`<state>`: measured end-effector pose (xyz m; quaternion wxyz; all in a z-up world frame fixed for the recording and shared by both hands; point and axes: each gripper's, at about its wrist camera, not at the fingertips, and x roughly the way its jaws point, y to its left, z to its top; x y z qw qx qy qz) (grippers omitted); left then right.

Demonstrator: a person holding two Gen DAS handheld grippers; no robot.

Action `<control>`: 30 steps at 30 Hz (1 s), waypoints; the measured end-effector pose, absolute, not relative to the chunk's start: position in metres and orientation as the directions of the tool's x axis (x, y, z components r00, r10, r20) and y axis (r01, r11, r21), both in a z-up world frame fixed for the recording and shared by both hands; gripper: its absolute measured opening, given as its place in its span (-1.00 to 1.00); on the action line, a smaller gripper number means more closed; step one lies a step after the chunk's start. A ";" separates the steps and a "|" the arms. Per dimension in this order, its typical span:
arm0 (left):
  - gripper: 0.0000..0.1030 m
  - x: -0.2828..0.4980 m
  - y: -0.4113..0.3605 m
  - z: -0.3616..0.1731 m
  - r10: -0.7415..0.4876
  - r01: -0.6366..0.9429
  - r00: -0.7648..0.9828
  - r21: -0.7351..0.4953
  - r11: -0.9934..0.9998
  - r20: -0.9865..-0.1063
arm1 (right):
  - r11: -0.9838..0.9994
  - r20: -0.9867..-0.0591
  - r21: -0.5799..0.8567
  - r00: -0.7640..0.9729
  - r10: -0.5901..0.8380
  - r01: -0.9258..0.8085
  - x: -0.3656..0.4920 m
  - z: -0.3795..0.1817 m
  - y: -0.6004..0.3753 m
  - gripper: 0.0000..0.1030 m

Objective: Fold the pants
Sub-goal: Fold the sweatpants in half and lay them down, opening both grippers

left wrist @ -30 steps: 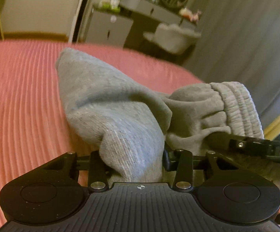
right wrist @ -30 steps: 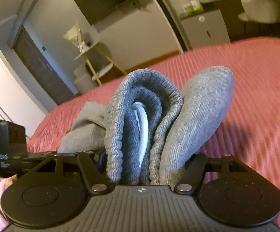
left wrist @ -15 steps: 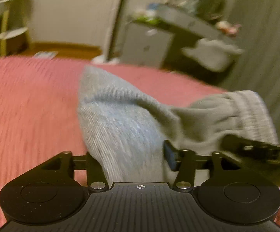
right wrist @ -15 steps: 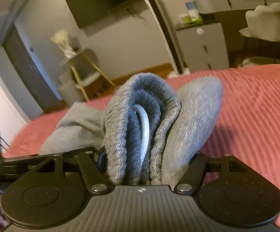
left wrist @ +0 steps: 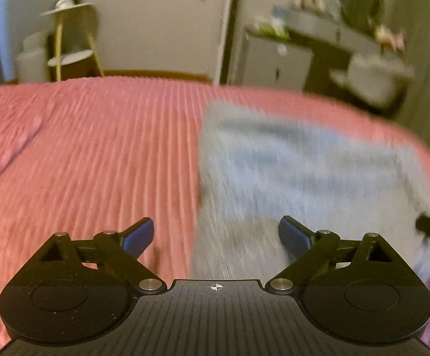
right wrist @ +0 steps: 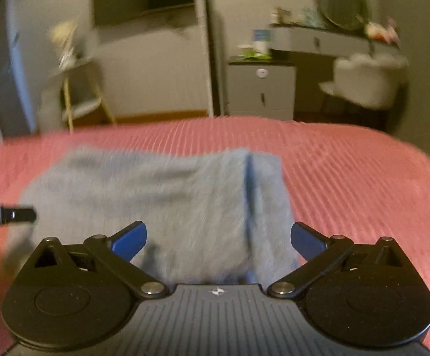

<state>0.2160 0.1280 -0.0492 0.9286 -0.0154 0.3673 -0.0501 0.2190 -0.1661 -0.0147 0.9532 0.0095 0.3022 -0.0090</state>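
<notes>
My left fingers [left wrist: 216,237] are spreading wide with nothing pinched; the left blue pad hangs over the bedspread [left wrist: 81,154], the right one over grey cloth. My right fingers [right wrist: 218,241] are also opening, almost fully apart, and grip nothing, both pads hovering above the fabric. The pants [right wrist: 161,195] lie flat on the pink ribbed bed just ahead of and beneath both sets of fingers, folded into a rough rectangle, with a lengthwise seam or fold edge running ahead of my right fingers toward their right side. The other tool's black tip pokes in at each view's edge. Everything is motion-blurred. Beyond the bed stand a cabinet [right wrist: 261,92] and chair [right wrist: 369,83].
</notes>
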 end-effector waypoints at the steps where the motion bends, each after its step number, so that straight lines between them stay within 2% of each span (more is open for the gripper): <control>1: 0.93 0.215 0.126 -0.056 -0.068 0.084 0.719 -0.010 0.996 -0.692 | 0.999 -0.587 -0.048 0.808 -0.039 0.014 0.221 -0.023 -0.161 1.00; 2: 0.95 0.211 0.128 -0.058 -0.043 0.073 0.722 0.014 0.997 -0.690 | 0.994 -0.613 -0.107 0.787 -0.073 0.009 0.225 -0.034 -0.160 1.00; 4: 0.95 0.201 0.140 -0.054 0.005 0.028 0.741 0.038 0.999 -0.672 | 0.996 -0.628 -0.084 0.776 -0.060 0.009 0.218 -0.037 -0.168 1.00; 7: 0.96 0.191 0.156 -0.051 0.081 -0.039 0.737 0.077 0.996 -0.671 | 0.995 -0.588 -0.003 0.805 -0.082 0.099 0.201 -0.019 -0.181 1.00; 10: 0.93 0.186 0.163 -0.056 0.170 -0.098 0.688 0.142 0.985 -0.706 | 0.972 -0.551 -0.010 0.810 -0.202 0.236 0.180 -0.010 -0.184 1.00; 12: 0.93 0.181 0.157 -0.055 0.167 -0.079 0.661 0.154 0.985 -0.731 | 0.979 -0.589 0.000 0.792 -0.163 0.202 0.171 -0.013 -0.182 1.00; 14: 0.93 0.168 0.149 -0.054 0.148 -0.055 0.691 0.153 0.987 -0.707 | 0.992 -0.623 0.024 0.778 -0.084 0.126 0.156 -0.022 -0.176 1.00; 18: 0.93 0.167 0.138 -0.065 0.191 -0.060 0.690 0.209 0.976 -0.698 | 0.995 -0.687 -0.033 0.721 -0.090 0.092 0.123 -0.047 -0.159 1.00; 21: 0.92 0.169 0.143 -0.080 0.386 -0.169 0.597 0.359 0.918 -0.704 | 0.995 -0.733 -0.053 0.674 -0.097 0.086 0.101 -0.057 -0.153 1.00; 22: 0.92 0.165 0.147 -0.079 0.402 -0.186 0.600 0.368 0.911 -0.692 | 0.995 -0.737 -0.051 0.669 -0.094 0.084 0.092 -0.058 -0.153 1.00; 24: 0.92 0.152 0.152 -0.070 0.363 -0.193 0.611 0.312 0.930 -0.704 | 0.996 -0.727 -0.029 0.682 -0.081 0.088 0.076 -0.056 -0.154 1.00; 27: 0.92 0.127 0.150 -0.055 0.235 -0.175 0.628 0.160 0.971 -0.742 | 0.995 -0.714 0.021 0.698 -0.054 0.098 0.059 -0.055 -0.154 1.00; 30: 0.93 0.099 0.134 -0.045 0.091 -0.114 0.656 0.021 0.993 -0.750 | 0.989 -0.739 0.020 0.668 -0.086 0.149 0.053 -0.056 -0.150 1.00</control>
